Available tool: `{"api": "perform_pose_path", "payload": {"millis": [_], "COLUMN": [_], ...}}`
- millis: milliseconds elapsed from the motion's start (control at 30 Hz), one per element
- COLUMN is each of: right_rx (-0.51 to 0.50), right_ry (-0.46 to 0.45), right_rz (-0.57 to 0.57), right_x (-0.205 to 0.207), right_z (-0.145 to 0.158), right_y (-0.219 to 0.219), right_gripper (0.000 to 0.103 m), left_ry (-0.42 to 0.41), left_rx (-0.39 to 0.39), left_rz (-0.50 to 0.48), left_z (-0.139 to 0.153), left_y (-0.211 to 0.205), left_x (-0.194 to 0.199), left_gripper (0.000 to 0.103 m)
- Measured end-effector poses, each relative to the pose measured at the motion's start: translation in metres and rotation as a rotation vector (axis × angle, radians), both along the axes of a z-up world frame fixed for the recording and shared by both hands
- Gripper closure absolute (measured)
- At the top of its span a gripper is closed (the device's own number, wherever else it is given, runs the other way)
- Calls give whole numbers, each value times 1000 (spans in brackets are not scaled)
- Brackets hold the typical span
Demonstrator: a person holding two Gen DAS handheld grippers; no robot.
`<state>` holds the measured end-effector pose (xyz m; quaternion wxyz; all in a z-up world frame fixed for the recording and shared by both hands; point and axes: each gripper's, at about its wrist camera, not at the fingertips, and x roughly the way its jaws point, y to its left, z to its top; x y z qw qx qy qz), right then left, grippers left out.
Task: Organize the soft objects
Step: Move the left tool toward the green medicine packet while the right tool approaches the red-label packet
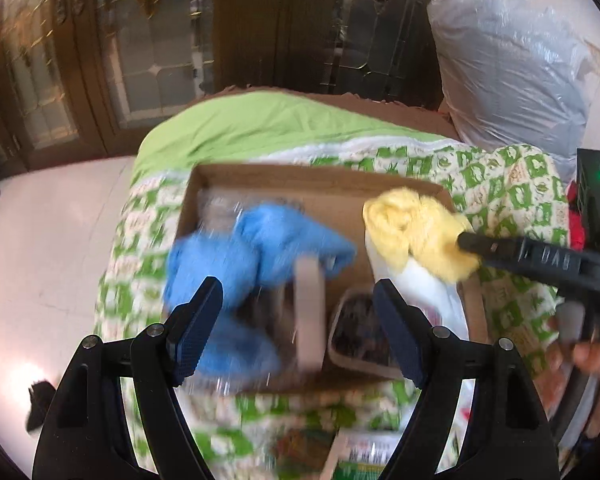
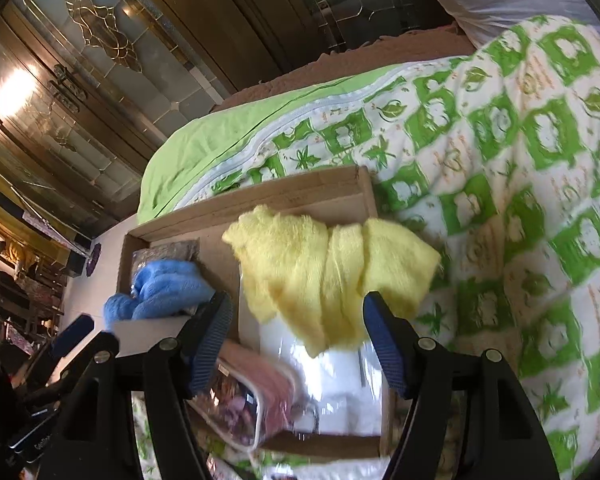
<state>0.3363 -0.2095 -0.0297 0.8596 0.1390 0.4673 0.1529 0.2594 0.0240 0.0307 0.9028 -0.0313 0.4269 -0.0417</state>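
Yellow cloth (image 2: 332, 272) in cardboard box (image 2: 260, 200) | both tongs agape (empty) – left view: plastic-wrapped bundle (image 1: 508, 68)

A bed carries everything, covered by a quilt (image 2: 500, 152) in white with green squares and leaves, its plain lime-green edge toward the far end. 1 shallow cardboard box (image 1: 284, 174) lies directly on the quilt, near the bed's edge by the pale floor (image 1: 52, 232).

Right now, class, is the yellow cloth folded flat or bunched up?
Bunched up. The yellow cloth lies in loose rolled folds over a white package at one end of the cardboard box.
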Motion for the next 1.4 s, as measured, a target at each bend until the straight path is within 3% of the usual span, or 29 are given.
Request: {"api": "perform_pose_path", "payload": {"millis": [267, 567, 700, 867, 1067, 1400], "right_rx": [-24, 5, 24, -52, -152, -233], "right_ry": [54, 190, 190, 116, 69, 79], "right_rz": [-32, -21, -17, -23, 30, 72], "right_x": [-35, -97, -121, -142, -146, -148], "right_z": [1, -24, -29, -38, -46, -62], "right_y": [-20, -39, -41, -35, -21, -12], "right_gripper": [29, 29, 29, 29, 29, 29], "left_ry": [114, 124, 180, 180, 198, 223], "left_rx": [-50, -128, -177, -151, -170, -144], "left_rz": [40, 12, -10, -17, -14, -54], "left_z": [-45, -49, -65, -66, -71, -77], "left_y": [21, 9, 1, -7, -2, -15], "left_x": [-79, -123, -125, -126, -127, -126], "left_gripper": [25, 25, 25, 25, 25, 25]}}
